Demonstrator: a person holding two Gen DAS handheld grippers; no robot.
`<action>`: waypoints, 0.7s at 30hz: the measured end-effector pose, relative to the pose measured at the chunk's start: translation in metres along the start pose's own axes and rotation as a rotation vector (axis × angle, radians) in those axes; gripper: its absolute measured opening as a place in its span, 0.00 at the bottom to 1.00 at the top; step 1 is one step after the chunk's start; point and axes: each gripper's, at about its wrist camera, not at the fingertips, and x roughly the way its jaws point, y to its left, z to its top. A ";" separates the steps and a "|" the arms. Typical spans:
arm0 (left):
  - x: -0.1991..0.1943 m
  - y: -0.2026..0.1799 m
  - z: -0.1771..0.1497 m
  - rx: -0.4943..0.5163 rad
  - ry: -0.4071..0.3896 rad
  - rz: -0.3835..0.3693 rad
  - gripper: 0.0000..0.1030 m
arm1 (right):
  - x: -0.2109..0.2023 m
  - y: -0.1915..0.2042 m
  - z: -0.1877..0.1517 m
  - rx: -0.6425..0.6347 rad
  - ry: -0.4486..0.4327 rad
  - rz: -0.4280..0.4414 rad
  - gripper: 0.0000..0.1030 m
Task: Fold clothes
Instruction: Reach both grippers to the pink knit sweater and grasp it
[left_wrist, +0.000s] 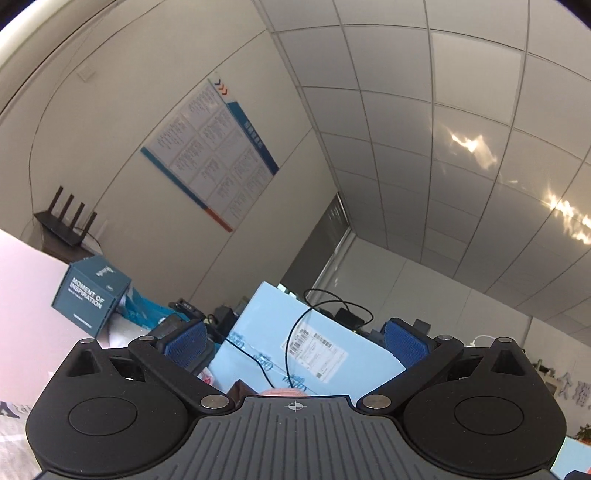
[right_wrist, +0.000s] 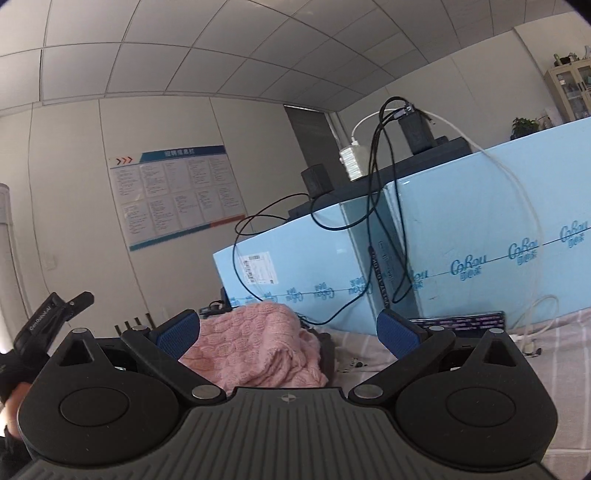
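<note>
A: How do the tongs stand?

B: The left tongs (left_wrist: 293, 341) are spread wide and pinch nothing; they tilt up toward the ceiling, with a light blue carton (left_wrist: 314, 347) beyond them. The right tongs (right_wrist: 290, 334) are spread wide too, touching nothing.

A: And the clothes?

B: A pink knitted sweater (right_wrist: 258, 343) lies crumpled between the right blue pads (right_wrist: 177, 334), on a striped sheet (right_wrist: 554, 354).

A: Anything hard to make out?

B: The sweater's near edge is hidden by the tongs' body. Grey fabric (left_wrist: 14, 432) at the left view's corner is cut off.
</note>
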 end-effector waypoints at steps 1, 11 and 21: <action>0.009 0.007 -0.003 -0.068 -0.007 -0.023 1.00 | 0.012 0.000 0.003 0.020 0.014 0.045 1.00; 0.074 0.053 -0.080 -0.087 0.308 0.066 1.00 | 0.132 -0.019 -0.028 0.042 0.110 0.014 1.00; 0.081 0.040 -0.101 0.016 0.392 0.025 0.99 | 0.224 -0.034 -0.065 0.131 0.199 -0.039 0.95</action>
